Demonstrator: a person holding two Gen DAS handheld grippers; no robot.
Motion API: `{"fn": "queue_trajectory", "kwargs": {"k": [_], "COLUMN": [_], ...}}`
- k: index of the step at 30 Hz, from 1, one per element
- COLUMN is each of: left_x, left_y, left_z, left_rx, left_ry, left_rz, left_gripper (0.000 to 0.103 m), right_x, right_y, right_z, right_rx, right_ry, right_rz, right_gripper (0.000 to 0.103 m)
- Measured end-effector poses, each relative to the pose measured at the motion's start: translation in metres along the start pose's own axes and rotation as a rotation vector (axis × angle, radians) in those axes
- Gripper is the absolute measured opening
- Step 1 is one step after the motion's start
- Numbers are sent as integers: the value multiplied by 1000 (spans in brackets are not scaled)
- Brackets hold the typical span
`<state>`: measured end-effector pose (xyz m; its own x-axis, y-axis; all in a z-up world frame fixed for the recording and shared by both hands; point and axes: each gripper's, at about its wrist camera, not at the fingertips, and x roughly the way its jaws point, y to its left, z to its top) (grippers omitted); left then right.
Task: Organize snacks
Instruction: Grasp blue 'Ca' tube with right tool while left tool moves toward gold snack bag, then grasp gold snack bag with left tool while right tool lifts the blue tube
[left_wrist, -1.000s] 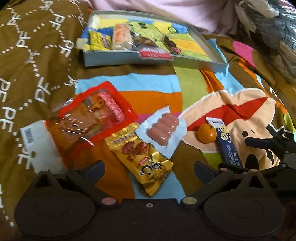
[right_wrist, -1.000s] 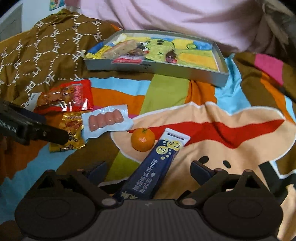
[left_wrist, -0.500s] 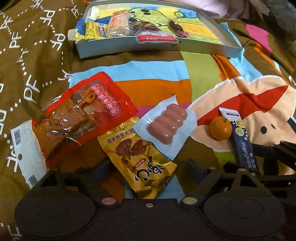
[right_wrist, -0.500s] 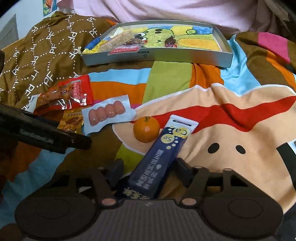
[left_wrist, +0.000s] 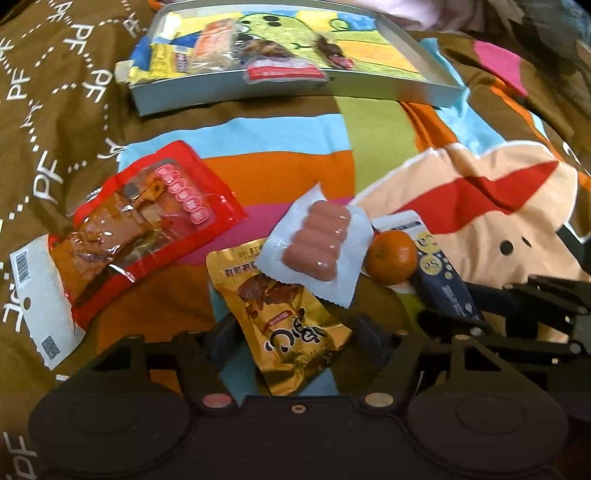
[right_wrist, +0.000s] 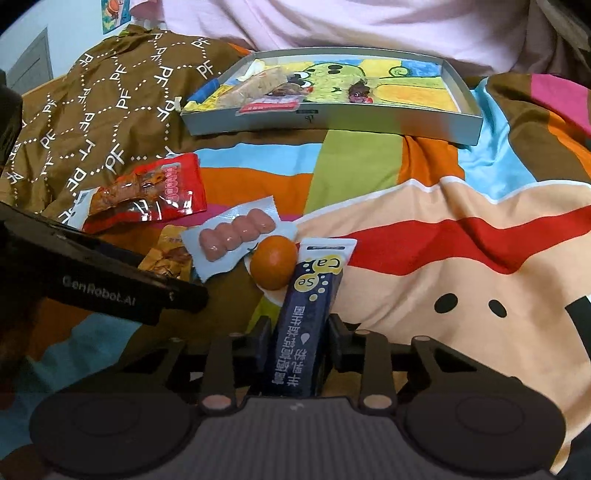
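Note:
On the bedspread lie a gold snack packet (left_wrist: 291, 317), a white sausage pack (left_wrist: 317, 247), a red snack bag (left_wrist: 147, 229), an orange (left_wrist: 393, 256) and a dark blue tube box (right_wrist: 308, 325). My left gripper (left_wrist: 299, 336) straddles the gold packet, jaws half closed beside it but not touching. My right gripper (right_wrist: 297, 332) is shut on the blue tube box, whose top leans against the orange (right_wrist: 274, 262). The grey tray (right_wrist: 332, 118) at the back holds several snacks.
A pink pillow (right_wrist: 332, 26) lies behind the tray. The brown patterned quilt (right_wrist: 92, 110) rises at the left. My left gripper's body (right_wrist: 110, 280) crosses the right wrist view at the left. The sausage pack (right_wrist: 236, 236) and red bag (right_wrist: 147, 192) lie beside it.
Both grippers moved forward and narrowed. The right one closed onto the blue tube box. The left one came down around the gold packet.

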<state>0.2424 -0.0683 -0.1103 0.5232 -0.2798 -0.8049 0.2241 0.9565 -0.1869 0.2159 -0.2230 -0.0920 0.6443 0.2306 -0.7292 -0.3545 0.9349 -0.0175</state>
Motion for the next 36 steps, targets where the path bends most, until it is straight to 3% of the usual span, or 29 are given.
{"fn": "queue_trajectory", "kwargs": {"k": [6,11,15,20,28,36], "left_x": [5,10,8,2,-11,-8], "left_y": [4,-1,1,5,-3,-21], "left_z": [4,2,0,-2,-13,-15], "left_rx": [-26,-12,6,18,62,155], "left_ry": [6,-13,-30,-37,-27,-59], "left_rz": [4,31,45,34,-3,44], "left_gripper": [78,80,68,58,57,53], "right_x": [1,5,7,6,1,4], "right_y": [1,4,3,5,13,30], "right_z": [1,2,2,2,0,-4], "right_rx": [-20,-41,-26,-33,-107,-309], "right_ry": [4,11,20,21,20,-23], "right_rz": [-17,-46,-42,-43,-76,-193], "right_gripper": [38,41,42,36,28,26]}}
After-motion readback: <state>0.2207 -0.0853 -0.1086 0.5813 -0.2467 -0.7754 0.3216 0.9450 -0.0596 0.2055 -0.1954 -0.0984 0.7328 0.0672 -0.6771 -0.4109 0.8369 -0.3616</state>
